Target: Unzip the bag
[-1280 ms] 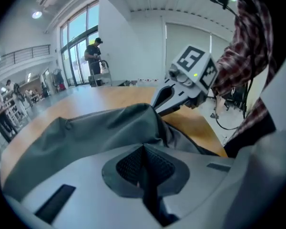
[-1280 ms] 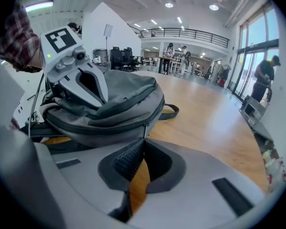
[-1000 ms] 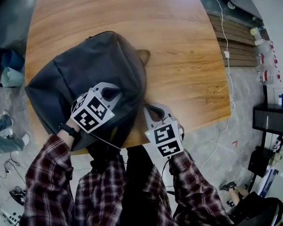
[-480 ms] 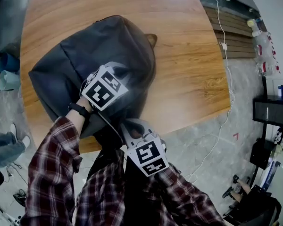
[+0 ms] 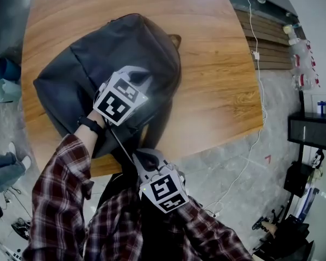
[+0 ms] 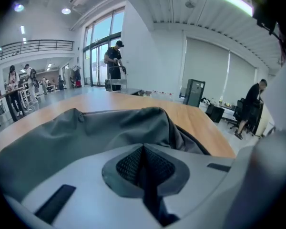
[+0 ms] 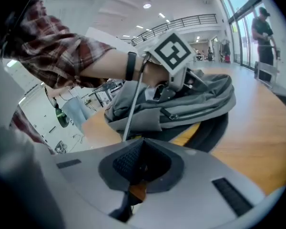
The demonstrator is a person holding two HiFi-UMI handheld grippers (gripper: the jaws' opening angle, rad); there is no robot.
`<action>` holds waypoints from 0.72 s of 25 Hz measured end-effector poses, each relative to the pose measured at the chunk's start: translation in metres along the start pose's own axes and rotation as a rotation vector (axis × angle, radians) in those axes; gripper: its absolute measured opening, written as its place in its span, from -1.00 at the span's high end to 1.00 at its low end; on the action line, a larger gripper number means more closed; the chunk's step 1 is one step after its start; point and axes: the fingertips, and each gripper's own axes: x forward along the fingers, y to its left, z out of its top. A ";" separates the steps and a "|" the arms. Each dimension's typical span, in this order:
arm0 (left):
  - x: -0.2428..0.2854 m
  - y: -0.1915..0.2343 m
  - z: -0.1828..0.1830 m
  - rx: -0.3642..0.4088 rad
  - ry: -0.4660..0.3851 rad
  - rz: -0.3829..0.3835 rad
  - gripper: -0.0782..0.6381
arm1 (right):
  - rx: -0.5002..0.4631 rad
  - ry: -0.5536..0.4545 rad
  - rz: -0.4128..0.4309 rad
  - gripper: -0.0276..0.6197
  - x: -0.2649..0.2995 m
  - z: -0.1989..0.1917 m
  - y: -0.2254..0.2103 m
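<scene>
A dark grey backpack [image 5: 92,64] lies on the wooden table [image 5: 217,64], its lower left part hanging over the table's front edge. My left gripper [image 5: 140,76] rests on top of the bag with its jaws closed into the bunched fabric [image 6: 157,116]. The right gripper view shows the same left gripper [image 7: 181,86] pressed into the bag above a side zipper [image 7: 181,112]. My right gripper [image 5: 143,157] is shut and holds nothing. It hovers at the table's front edge, apart from the bag, near a black shoulder strap [image 7: 207,128].
A white cable [image 5: 258,91] runs down the floor to the right of the table. A black cabinet [image 5: 312,132] stands at far right. A person [image 6: 115,63] stands far behind the table. The table's right half [image 7: 262,128] is bare wood.
My right gripper has moved left and back toward my body, away from the bag's right side. The left gripper has slid further up the bag.
</scene>
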 end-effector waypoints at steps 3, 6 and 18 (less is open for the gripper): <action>-0.025 0.003 0.016 -0.059 -0.107 0.030 0.76 | 0.013 -0.013 -0.022 0.89 -0.009 0.002 -0.015; -0.067 -0.007 0.030 -0.102 -0.196 0.066 0.76 | 0.025 -0.056 -0.045 0.89 -0.026 0.019 -0.027; -0.263 -0.054 0.083 -0.341 -0.524 0.350 0.76 | -0.102 -0.397 -0.133 0.89 -0.127 0.174 -0.034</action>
